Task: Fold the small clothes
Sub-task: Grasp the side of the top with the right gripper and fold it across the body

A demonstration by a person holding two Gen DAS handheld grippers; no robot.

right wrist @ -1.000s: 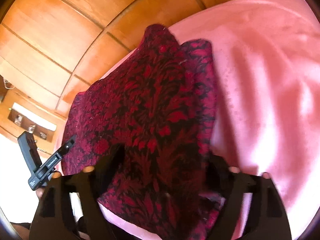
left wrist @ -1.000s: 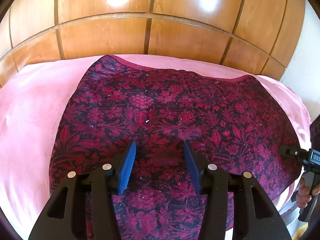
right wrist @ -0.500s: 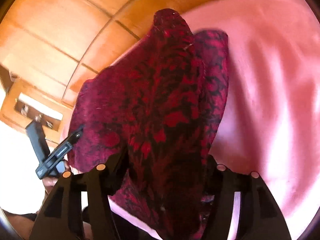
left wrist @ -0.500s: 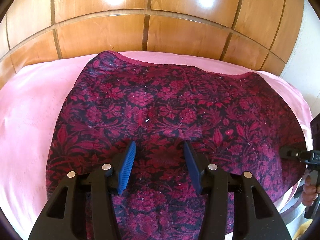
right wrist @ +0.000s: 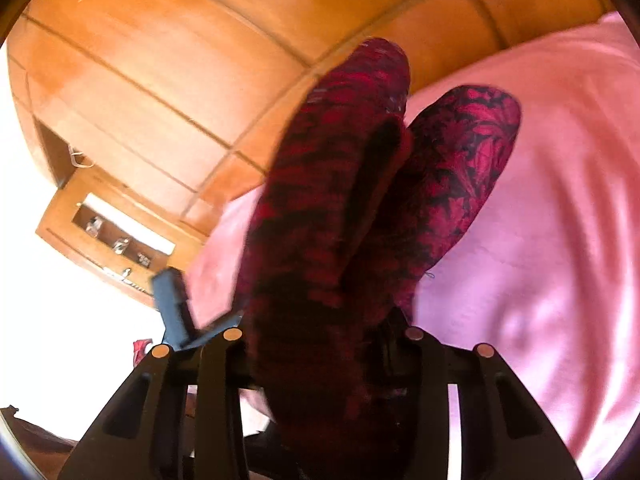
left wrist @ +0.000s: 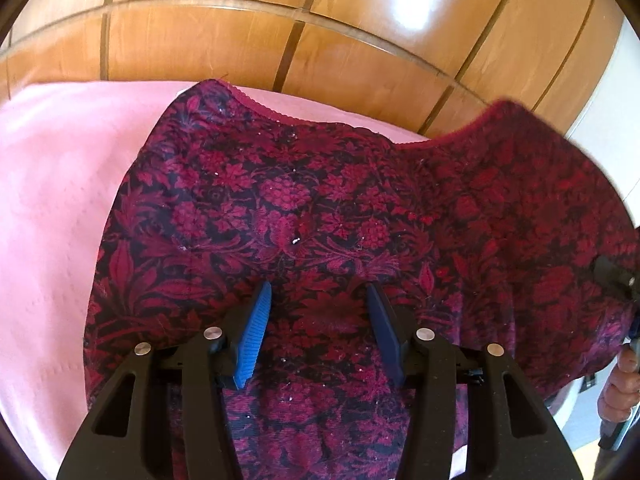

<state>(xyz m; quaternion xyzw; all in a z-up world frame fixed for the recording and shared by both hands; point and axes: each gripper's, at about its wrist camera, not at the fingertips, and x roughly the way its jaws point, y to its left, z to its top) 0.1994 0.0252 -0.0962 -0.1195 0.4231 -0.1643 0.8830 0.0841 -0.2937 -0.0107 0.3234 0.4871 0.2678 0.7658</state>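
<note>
A dark red and black floral-patterned fabric garment [left wrist: 320, 216] lies spread on a pink bedsheet [left wrist: 48, 208] that covers a bed, with glossy orange-brown wooden wall panels [left wrist: 240, 40] on the far side. The garment's scalloped red hem runs along its far edge.

The left gripper [left wrist: 318, 316], black with blue ribbed pads, rests over the near middle of the garment. Its jaws stand about half open, with flat cloth under the gap and nothing pinched between them.

At the right, the garment's corner is lifted off the sheet and stands higher than the rest. In the right wrist view the right gripper [right wrist: 320, 344] has this raised fold of cloth between its jaws, which are closing; the cloth hides the pads, so I cannot tell how firmly they press. Part of a hand [left wrist: 618, 384] shows at the right edge of the left wrist view.
</note>
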